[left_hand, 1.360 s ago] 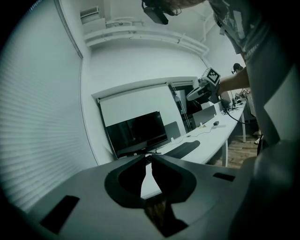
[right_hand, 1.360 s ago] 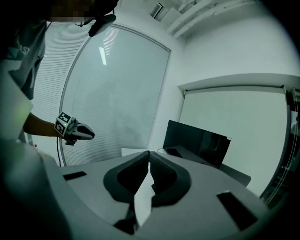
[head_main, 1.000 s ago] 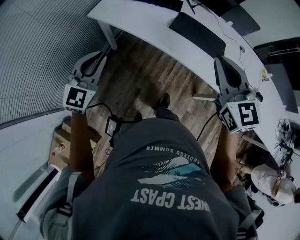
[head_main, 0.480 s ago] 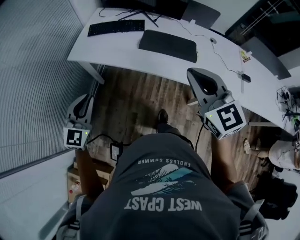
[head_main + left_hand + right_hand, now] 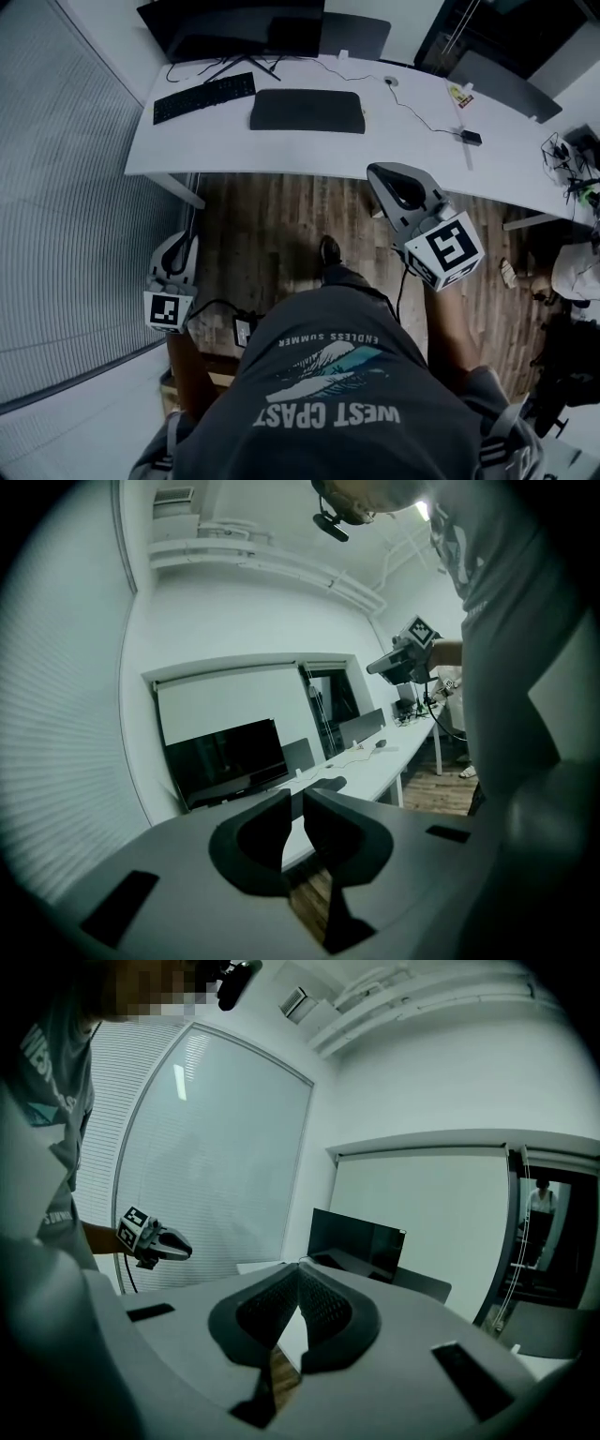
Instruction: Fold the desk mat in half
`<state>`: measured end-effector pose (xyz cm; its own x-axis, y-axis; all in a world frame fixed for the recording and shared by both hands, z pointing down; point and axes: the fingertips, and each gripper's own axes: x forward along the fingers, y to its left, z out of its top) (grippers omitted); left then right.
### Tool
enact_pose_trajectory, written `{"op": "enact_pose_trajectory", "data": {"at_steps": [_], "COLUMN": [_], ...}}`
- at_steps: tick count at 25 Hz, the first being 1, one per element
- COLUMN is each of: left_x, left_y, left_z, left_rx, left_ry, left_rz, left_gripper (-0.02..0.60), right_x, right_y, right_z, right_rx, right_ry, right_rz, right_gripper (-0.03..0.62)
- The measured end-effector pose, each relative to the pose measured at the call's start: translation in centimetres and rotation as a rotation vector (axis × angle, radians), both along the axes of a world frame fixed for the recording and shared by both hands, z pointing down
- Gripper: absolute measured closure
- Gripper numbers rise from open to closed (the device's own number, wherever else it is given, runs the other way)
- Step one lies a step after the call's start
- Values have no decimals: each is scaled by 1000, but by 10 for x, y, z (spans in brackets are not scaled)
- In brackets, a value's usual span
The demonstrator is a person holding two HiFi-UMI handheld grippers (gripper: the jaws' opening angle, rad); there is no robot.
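The dark desk mat (image 5: 307,111) lies flat on the white desk (image 5: 422,141), far ahead of both grippers. My left gripper (image 5: 186,242) hangs low at my left side over the wood floor, its jaws nearly touching with nothing between them. My right gripper (image 5: 377,172) is held higher, close to the desk's front edge, shut and empty. In the left gripper view the jaws (image 5: 294,797) point toward the desk, where the mat (image 5: 330,783) shows as a dark strip. In the right gripper view the closed jaws (image 5: 298,1271) point toward the monitor (image 5: 356,1238).
A black keyboard (image 5: 204,97) lies left of the mat and a monitor (image 5: 234,28) stands behind it. Cables and a mouse (image 5: 391,82) lie to the right. Window blinds (image 5: 66,187) run along the left. Another person (image 5: 577,272) sits at the far right.
The view has swung up, so the whole desk with the mat now shows. Both grippers stay closed and empty; the left one sits lower in view, the right one nearer the desk edge.
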<state>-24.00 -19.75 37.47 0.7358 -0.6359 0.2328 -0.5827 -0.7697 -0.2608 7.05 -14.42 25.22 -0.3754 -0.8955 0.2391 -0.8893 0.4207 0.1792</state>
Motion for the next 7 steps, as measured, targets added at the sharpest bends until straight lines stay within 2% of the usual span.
{"op": "enact_pose_trajectory", "data": {"at_steps": [7], "left_x": [14], "left_y": [13], "left_z": [0], "left_rx": [12], "left_ry": [4], "left_rz": [48], "left_gripper": [531], "right_x": [9], "right_y": [18], "right_z": [10], "right_rx": [-16], "right_ry": [-27], "right_rz": [44], "right_gripper": [568]}}
